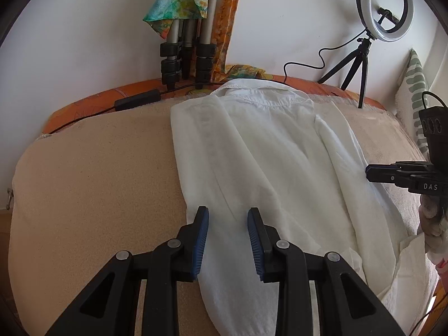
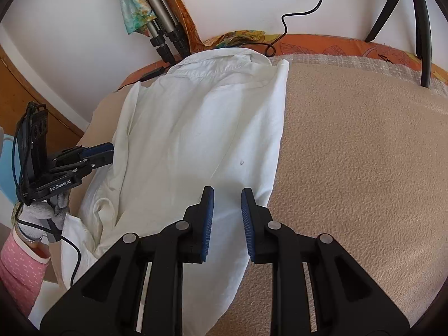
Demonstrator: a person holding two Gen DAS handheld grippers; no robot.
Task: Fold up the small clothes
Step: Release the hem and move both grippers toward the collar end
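From the left wrist camera, a white shirt (image 1: pixel 260 151) lies lengthwise on a beige blanket (image 1: pixel 98 173), collar toward the far wall and both sides already folded inward into a long narrow strip. The left gripper (image 1: pixel 228 218) sits low over the near hem with its blue pads spread and nothing between them — released. At the right edge the right gripper (image 1: pixel 372 172) reaches in over the shirt's side; from this angle I cannot tell how its jaws stand. Behind the blanket stand a ring light (image 1: pixel 385 5) on a small tripod and a bundle of tripod legs (image 1: pixel 184 56) draped with a colourful scarf (image 1: pixel 179 2). From the right wrist camera, the shirt (image 2: pixel 201 140) runs away toward the wall, and the right gripper (image 2: pixel 227 196) hovers above its near right edge, pads parted and empty. The left gripper (image 2: pixel 107 151) shows at the shirt's far side, held by a gloved hand (image 2: pixel 36 218).
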